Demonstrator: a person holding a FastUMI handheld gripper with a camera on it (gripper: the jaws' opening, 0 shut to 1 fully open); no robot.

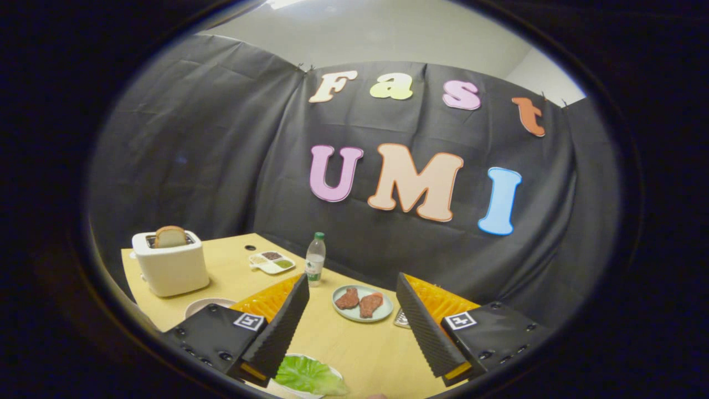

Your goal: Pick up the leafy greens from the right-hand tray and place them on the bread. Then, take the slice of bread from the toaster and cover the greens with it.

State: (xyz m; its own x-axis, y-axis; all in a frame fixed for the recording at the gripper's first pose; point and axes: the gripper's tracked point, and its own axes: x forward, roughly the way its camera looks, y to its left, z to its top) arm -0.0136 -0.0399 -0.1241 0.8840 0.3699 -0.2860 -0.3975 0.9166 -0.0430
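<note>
Green leafy greens (308, 376) lie on a plate close below our gripper (352, 302), whose fingers are spread wide and hold nothing, we think so they can go around the leaf, while the bread slice (170, 236) waits in the toaster (169, 266) across the counter (354, 343).

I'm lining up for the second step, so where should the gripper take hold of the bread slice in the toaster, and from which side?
Grip the bread slice by its rounded top, the only part standing clear of the toaster slot. Come down from above, one finger on each flat face, and lift straight up. The gripper is open now, far from it.
</note>
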